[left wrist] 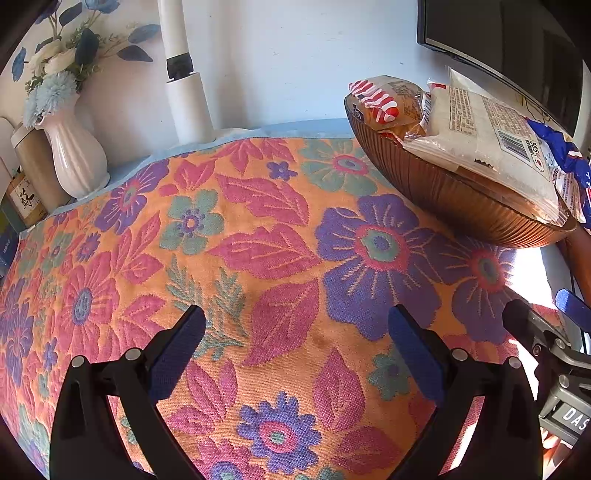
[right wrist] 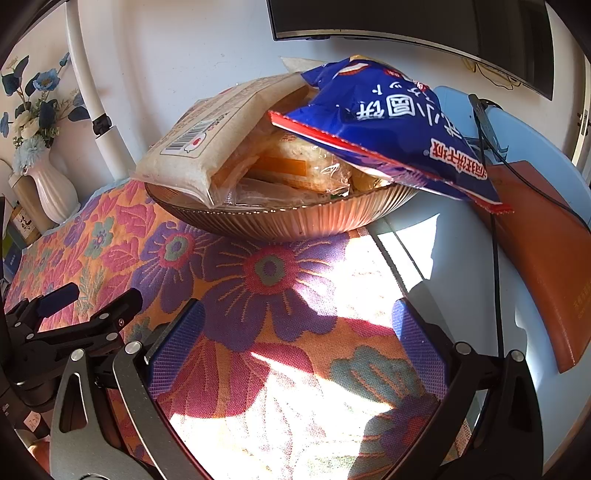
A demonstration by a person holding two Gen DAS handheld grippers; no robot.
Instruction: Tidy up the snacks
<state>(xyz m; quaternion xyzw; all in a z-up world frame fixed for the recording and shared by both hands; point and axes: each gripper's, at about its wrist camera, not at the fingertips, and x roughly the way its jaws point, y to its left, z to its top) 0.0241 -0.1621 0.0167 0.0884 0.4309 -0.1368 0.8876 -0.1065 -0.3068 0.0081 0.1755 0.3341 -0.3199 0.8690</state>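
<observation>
A ribbed amber bowl (right wrist: 288,221) (left wrist: 454,195) stands on the floral cloth, piled with snack packs. A blue bag (right wrist: 388,122) lies on top and hangs over the bowl's right rim. A pale flat pack (right wrist: 207,147) (left wrist: 487,136) leans over the left rim, and clear-wrapped buns (right wrist: 306,166) lie underneath. A red-and-white wrapped pack (left wrist: 380,99) sits at the bowl's far side. My right gripper (right wrist: 297,325) is open and empty, just short of the bowl. My left gripper (left wrist: 295,332) is open and empty over bare cloth, left of the bowl.
A white vase (left wrist: 74,155) with blue flowers and a white pole (left wrist: 184,92) stand at the back left. A dark monitor (right wrist: 424,22) hangs behind the bowl. An orange book (right wrist: 546,258) and a black cable (right wrist: 495,236) lie to the right on a pale blue table (right wrist: 461,229).
</observation>
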